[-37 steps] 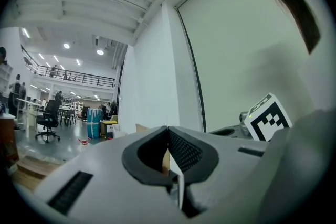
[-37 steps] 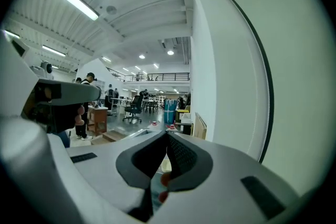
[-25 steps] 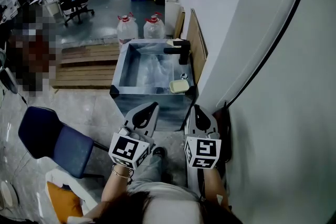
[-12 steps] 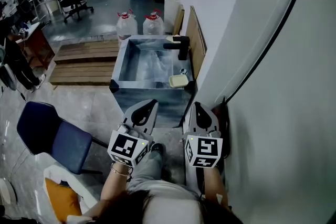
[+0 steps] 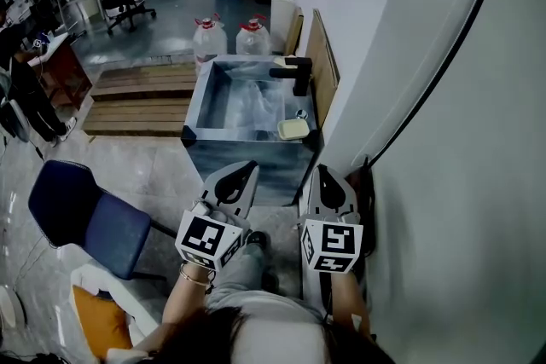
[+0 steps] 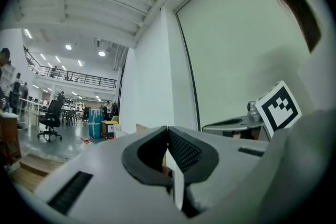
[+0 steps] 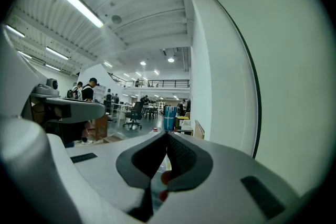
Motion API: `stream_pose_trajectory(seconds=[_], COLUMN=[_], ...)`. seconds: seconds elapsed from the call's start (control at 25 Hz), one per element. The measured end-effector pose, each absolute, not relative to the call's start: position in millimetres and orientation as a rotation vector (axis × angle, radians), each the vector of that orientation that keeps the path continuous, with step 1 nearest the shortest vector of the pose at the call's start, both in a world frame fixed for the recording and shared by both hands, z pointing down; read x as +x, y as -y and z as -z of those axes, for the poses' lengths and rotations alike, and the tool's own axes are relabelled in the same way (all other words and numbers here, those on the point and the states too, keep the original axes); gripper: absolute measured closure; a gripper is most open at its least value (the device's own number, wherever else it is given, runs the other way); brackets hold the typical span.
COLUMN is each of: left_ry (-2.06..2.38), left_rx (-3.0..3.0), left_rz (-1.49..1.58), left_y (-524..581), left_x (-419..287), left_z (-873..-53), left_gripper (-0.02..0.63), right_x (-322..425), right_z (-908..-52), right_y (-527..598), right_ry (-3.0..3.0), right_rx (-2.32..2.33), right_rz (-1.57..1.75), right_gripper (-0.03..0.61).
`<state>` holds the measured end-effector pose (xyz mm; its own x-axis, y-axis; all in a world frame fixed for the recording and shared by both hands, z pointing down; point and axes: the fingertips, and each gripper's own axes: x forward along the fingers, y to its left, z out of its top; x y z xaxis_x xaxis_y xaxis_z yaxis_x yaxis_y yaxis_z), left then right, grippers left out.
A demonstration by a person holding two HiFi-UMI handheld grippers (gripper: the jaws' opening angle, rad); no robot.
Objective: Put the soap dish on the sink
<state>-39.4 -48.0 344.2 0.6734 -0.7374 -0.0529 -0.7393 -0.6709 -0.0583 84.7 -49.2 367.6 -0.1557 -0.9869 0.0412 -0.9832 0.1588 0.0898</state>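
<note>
A pale yellow soap dish (image 5: 293,129) rests on the near right corner of the grey sink (image 5: 198,113), in front of the black tap (image 5: 293,74). Both grippers are held close to my body, well short of the sink. My left gripper (image 5: 245,170) is shut with nothing between its jaws, and its tips meet in the left gripper view (image 6: 167,129). My right gripper (image 5: 322,171) is also shut and empty, the jaws closed together in the right gripper view (image 7: 167,135).
Two water jugs (image 5: 230,38) with red caps stand behind the sink. A wooden pallet (image 5: 136,101) lies to its left, and a blue chair (image 5: 81,218) stands at my left. A white wall (image 5: 444,141) runs along the right. Desks and office chairs fill the far room.
The view has shifted slightly, so the sink sits a little higher and to the right in the head view. Both grippers stay shut and held in the same place.
</note>
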Motion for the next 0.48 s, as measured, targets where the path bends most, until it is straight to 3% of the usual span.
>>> stream_pose_trajectory(seconds=[0.48], left_ry=[-1.253], left_rx=[-2.824], left_rz=[-0.021], left_y=[50.5], left_x=[-41.5], left_z=[-351.9], left_gripper=[0.604], right_x=[82.6], right_z=[-370.9], right_y=[51.5], right_ry=[2.317], right_rx=[1.979], right_rz=[0.047], right_gripper=[0.552])
